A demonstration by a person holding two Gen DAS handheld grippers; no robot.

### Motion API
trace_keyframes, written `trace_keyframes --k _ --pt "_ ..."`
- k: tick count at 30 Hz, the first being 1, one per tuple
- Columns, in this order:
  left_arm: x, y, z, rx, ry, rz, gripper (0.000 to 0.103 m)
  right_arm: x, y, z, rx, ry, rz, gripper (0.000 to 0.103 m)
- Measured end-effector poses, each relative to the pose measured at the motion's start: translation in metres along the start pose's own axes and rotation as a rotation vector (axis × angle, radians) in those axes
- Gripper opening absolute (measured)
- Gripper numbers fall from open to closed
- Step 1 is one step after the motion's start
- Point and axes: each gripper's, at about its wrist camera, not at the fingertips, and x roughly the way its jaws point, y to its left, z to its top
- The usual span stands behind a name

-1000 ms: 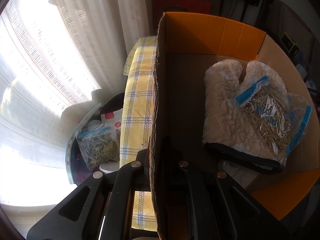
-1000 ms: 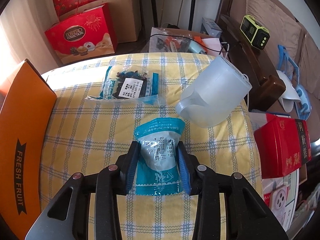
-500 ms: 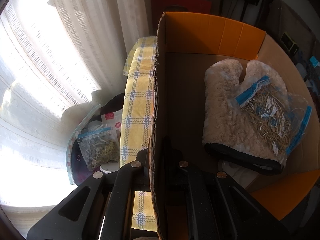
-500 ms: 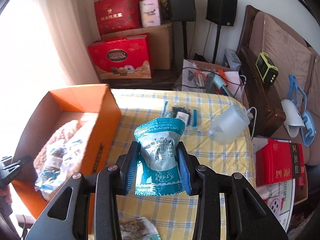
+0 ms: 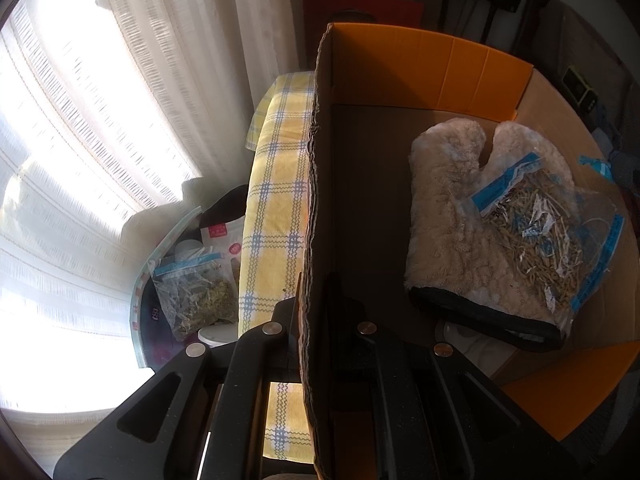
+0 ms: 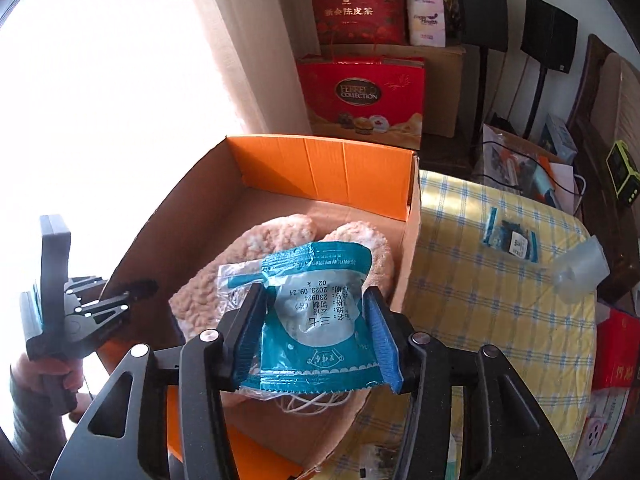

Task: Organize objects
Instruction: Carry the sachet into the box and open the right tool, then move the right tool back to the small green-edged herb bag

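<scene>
An orange cardboard box [image 6: 320,168] stands on the table's left side. It holds a fluffy cream mitt [image 5: 448,216] with a zip bag of dried stalks [image 5: 540,240] lying on it. My left gripper [image 5: 314,300] is shut on the box's side wall [image 5: 316,200], one finger on each face; in the right wrist view the left gripper [image 6: 136,290] pinches the box's near-left edge. My right gripper [image 6: 316,328] hovers over the box with a teal packet [image 6: 316,320] upright between its blue pads. Its jaws are opening, and the packet still touches both pads.
The table's yellow checked cloth [image 6: 480,280] carries a small zip bag with dark contents [image 6: 512,240] and a tipped translucent jug [image 6: 580,268]. Red gift boxes [image 6: 360,96] stand behind. A herb bag [image 5: 196,296] lies on a lower surface by the curtain. A hand [image 6: 44,380] holds the left gripper.
My right gripper has lifted the teal packet off the cloth and carried it left, over the box. Its jaws now stand wider. The left gripper has stayed on the box wall.
</scene>
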Motion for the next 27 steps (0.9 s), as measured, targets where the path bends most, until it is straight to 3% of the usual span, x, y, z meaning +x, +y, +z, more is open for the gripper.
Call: trace_keyframes --k 12,19,27 --pt "-0.001 -0.001 -0.003 -0.002 -0.003 -0.002 0.007 -0.037 -0.030 -0.016 0.036 -0.031 -0.054 0.062" --pt "-0.001 -0.002 -0.003 0.000 -0.003 -0.002 0.007 -0.057 -0.069 -0.037 0.081 -0.029 -0.146 0.062" --pt "-0.004 -0.007 -0.006 0.002 -0.002 0.002 0.007 -0.055 -0.095 -0.074 0.120 0.012 -0.181 0.062"
